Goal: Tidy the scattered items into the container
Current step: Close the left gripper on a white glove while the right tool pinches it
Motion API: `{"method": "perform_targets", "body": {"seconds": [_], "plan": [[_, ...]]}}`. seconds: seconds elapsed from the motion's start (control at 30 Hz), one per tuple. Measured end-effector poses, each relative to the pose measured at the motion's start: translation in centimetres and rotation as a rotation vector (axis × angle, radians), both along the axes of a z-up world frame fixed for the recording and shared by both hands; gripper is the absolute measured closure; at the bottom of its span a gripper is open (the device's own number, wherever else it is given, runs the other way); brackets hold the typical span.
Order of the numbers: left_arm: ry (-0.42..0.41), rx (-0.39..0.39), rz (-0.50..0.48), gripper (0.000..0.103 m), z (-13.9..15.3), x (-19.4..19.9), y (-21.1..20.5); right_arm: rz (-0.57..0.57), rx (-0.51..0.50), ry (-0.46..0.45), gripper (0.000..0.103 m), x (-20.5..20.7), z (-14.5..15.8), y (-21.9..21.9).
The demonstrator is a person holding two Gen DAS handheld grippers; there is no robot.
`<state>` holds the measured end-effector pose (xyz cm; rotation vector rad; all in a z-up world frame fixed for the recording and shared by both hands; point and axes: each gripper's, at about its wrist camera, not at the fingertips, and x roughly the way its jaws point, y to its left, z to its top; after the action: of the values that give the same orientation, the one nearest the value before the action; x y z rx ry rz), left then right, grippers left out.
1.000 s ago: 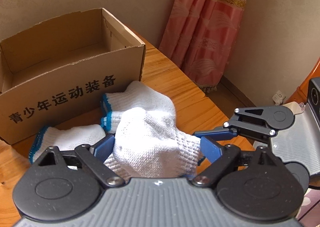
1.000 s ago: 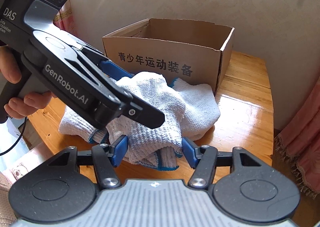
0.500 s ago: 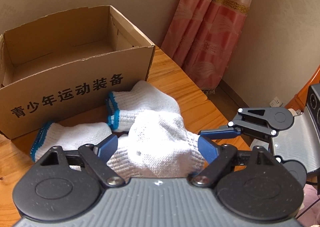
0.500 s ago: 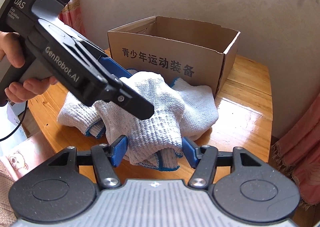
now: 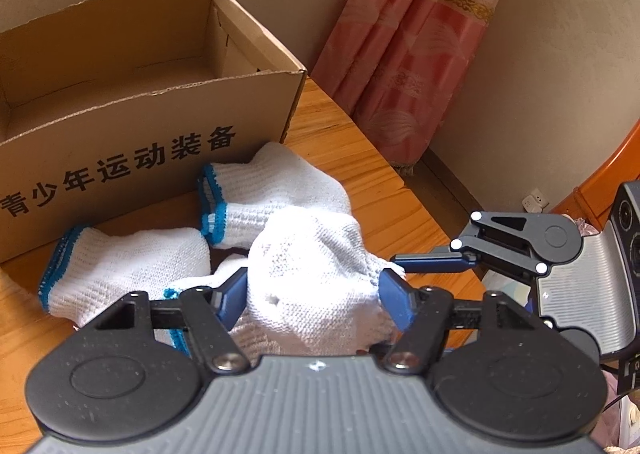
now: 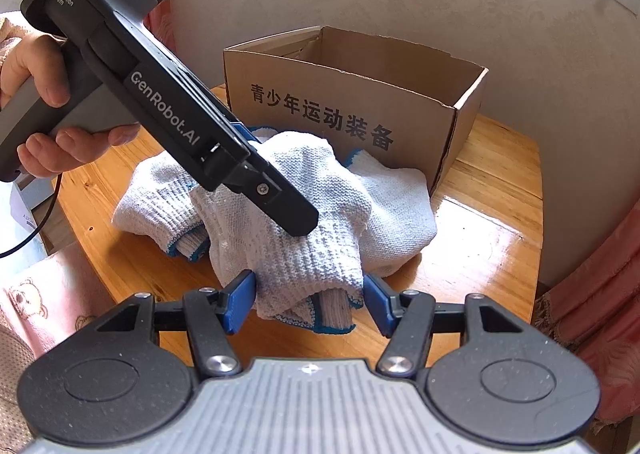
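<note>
Gloves, white knit with blue cuffs, lie in a loose heap on the wooden counter (image 6: pixel 492 254) just in front of the open cardboard box (image 5: pixel 132 141), whose printed wall faces them. One glove with its cuff showing (image 5: pixel 272 193) rests nearest the box; another (image 5: pixel 120 270) lies to its left. The top glove (image 5: pixel 312 290) is bunched up between the blue pads of the left hand-held gripper (image 5: pixel 312 294), which presses into it from both sides and grasps it. The right hand-held gripper (image 6: pixel 310 302) stands spread on either side of the cuff end of that same glove (image 6: pixel 316 254), its pads just beside the fabric and not clamping it. A person's hand (image 6: pixel 44 101) holds the left tool's grip. A pink curtain (image 5: pixel 404 53) hangs behind.
</note>
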<state>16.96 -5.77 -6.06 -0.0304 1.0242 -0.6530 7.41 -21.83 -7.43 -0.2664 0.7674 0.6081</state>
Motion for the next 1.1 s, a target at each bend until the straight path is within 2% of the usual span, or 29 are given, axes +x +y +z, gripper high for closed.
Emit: {"method": "perform_targets", "body": {"seconds": [0.33,0.4,0.53,0.7,0.8,0.97,1.1], "plan": [[0.017,0.024,-0.024,0.034,0.8,0.0,1.1,0.008,0.002,0.007,0.038,0.0,0.0,-0.2],[-0.012,0.047,-0.031,0.034,1.3,-0.3,1.2,0.011,-0.005,0.006,0.038,0.0,0.1,-0.1],[-0.088,0.129,-0.131,0.034,1.9,-1.0,0.2,0.023,-0.012,0.005,0.040,0.1,0.2,0.0],[-0.103,0.173,-0.231,0.033,1.6,-1.0,-0.8,0.037,-0.020,0.006,0.042,0.4,0.4,0.0],[-0.192,0.230,-0.327,0.031,1.5,-2.0,-1.6,0.060,-0.038,0.002,0.041,0.5,0.5,0.2],[-0.288,0.313,-0.446,0.029,0.8,-2.7,-2.3,0.083,-0.065,-0.017,0.041,0.5,0.4,0.9],[-0.342,0.343,-0.489,0.027,0.8,-3.2,-2.5,0.084,-0.060,-0.005,0.040,0.7,0.4,0.9]]}}
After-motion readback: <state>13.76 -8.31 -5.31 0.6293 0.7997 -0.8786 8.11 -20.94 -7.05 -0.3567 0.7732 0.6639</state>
